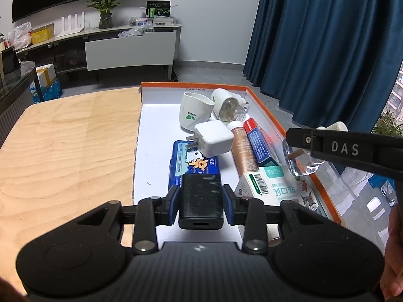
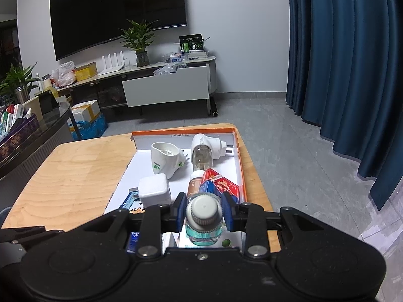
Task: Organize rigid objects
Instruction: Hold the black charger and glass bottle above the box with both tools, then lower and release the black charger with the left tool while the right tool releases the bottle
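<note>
On the wooden table the orange-rimmed tray lies ahead of both tools. The left gripper is clamped on a black charger, its long axis pointing ahead, above the blue box at the tray's near end. The right gripper is clamped on a clear bottle by its neck, over the tray's right near corner. What lies directly under each held thing is hidden
</note>
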The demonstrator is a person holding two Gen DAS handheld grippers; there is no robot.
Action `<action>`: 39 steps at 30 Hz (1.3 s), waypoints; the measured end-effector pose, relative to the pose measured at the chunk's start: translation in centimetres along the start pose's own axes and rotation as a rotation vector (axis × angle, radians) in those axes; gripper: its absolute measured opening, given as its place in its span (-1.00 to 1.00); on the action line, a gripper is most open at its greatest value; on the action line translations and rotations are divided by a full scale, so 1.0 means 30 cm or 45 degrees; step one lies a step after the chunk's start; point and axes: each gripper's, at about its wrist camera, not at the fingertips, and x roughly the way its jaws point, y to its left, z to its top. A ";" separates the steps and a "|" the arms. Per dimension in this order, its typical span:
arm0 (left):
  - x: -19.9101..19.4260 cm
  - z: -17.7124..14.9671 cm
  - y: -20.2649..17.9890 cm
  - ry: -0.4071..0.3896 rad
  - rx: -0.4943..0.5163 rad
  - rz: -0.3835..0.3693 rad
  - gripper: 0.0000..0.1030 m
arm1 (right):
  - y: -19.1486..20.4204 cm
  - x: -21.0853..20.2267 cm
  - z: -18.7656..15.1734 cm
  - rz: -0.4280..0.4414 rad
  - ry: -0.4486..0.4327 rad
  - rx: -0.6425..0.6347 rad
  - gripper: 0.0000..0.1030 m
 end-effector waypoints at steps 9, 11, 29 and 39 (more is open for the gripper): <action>0.017 -0.001 0.003 0.016 -0.002 -0.002 -0.29 | 0.008 0.027 0.013 0.012 0.004 -0.012 -0.27; 0.022 -0.001 0.007 0.020 -0.008 0.002 -0.29 | 0.010 0.031 0.017 0.016 0.001 -0.013 -0.27; 0.041 -0.002 0.009 0.038 -0.010 0.010 -0.29 | 0.011 0.054 0.020 0.033 0.024 -0.014 -0.27; 0.043 0.000 0.009 0.042 -0.011 0.001 -0.29 | 0.010 0.062 0.015 0.028 0.033 -0.016 -0.27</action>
